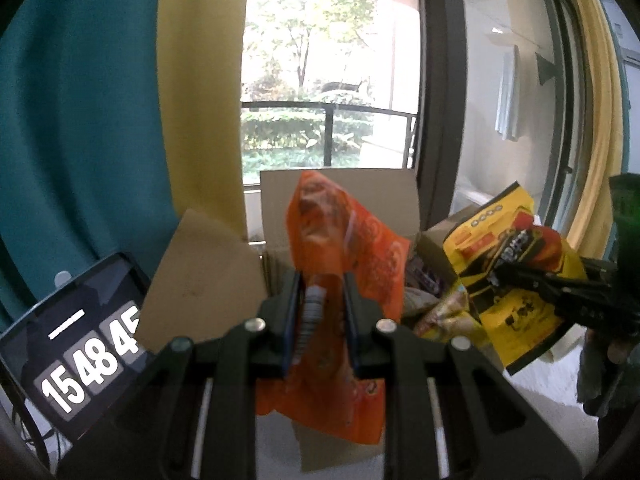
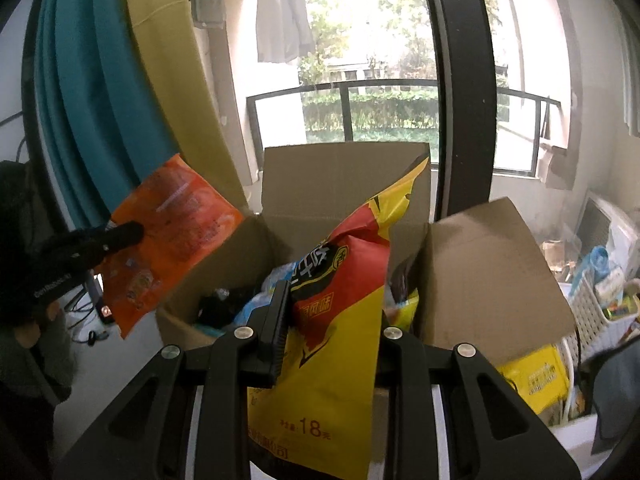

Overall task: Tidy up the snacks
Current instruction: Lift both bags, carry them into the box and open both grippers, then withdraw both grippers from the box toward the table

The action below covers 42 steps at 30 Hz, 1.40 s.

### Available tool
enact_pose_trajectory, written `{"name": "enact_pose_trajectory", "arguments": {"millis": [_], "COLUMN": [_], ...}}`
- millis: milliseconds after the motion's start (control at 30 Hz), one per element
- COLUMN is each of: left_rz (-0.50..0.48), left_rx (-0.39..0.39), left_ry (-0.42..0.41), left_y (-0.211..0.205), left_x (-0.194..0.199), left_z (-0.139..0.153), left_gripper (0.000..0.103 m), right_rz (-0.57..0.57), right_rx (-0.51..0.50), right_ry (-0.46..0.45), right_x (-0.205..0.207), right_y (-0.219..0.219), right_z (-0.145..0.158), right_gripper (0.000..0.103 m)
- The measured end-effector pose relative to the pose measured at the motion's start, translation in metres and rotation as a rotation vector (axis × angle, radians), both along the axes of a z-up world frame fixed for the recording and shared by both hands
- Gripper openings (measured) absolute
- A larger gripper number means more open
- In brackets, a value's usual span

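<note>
My left gripper is shut on an orange snack bag, held up in front of an open cardboard box. In the right wrist view that orange bag hangs at the left, with the left gripper clamped on its edge. My right gripper is shut on a yellow and red snack bag, held over the box. From the left wrist view, the yellow bag and the right gripper show at the right. Several snack packets lie inside the box.
A tablet showing a clock leans at the left of the box. Teal and yellow curtains hang behind, beside a window with a dark frame. A white basket of items and a yellow packet sit to the right.
</note>
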<state>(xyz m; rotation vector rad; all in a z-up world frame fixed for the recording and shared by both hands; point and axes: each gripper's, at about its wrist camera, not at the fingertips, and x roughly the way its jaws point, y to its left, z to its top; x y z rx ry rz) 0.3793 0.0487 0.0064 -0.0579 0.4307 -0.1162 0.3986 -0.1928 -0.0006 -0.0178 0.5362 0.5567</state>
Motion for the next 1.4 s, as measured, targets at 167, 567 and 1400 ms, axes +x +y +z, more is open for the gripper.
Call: {"name": "enact_pose_trajectory", "arguments": {"millis": [167, 567, 1400], "left_rz": [0.007, 0.026, -0.008], "left_rx": [-0.001, 0.036, 0.014], "left_ry": [0.017, 0.105, 0.070], "left_y": [0.001, -0.007, -0.016], "left_x": [0.023, 0.068, -0.007], "left_z": [-0.008, -0.035, -0.008], "left_gripper": [0.021, 0.028, 0.066], "right_rz": [-0.016, -0.021, -0.062], "right_rx": [-0.011, -0.079, -0.094], "right_ry": [-0.017, 0.060, 0.038], "right_x": [0.019, 0.060, 0.001], "right_y": [0.011, 0.042, 0.022], "right_z": [-0.004, -0.037, -0.004], "right_gripper": [0.029, 0.029, 0.072]}}
